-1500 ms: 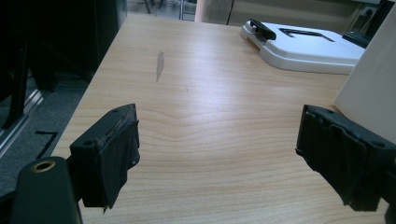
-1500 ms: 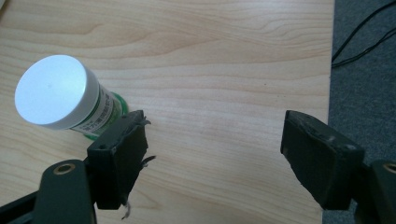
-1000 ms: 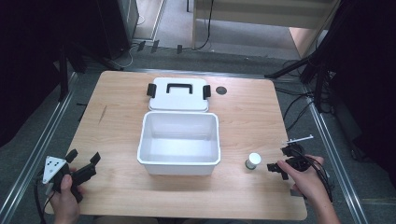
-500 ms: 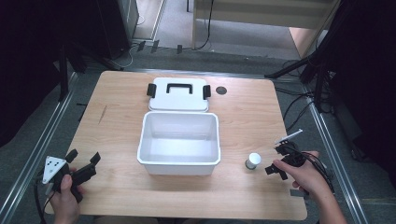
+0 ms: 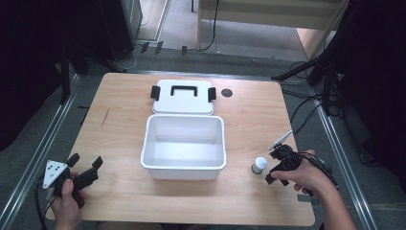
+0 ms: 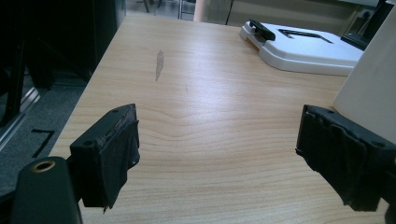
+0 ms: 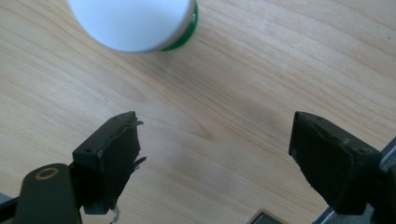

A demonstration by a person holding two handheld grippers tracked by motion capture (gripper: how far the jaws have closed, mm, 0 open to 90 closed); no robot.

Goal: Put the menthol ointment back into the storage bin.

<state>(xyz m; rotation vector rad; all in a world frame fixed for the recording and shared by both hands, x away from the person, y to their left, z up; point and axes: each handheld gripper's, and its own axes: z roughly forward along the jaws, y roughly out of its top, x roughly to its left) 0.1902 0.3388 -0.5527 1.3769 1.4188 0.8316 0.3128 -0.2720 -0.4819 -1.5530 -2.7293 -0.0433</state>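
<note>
One small bottle (image 5: 260,165) with a white cap stands on the table (image 5: 119,124), just at 9 o'clock of the right gripper (image 5: 276,165), whose jaws have just been opening and stand apart with nothing between them. In the right gripper view the bottle (image 7: 135,23) is cut off at 12 o'clock (a green edge shows under the cap). At 9 o'clock of the bottle sits the white bin (image 5: 184,146), nothing in it, its lid (image 5: 183,97) lying flat at the bin's 12 o'clock. Left gripper (image 5: 86,172), jaws apart, rests well off.
</note>
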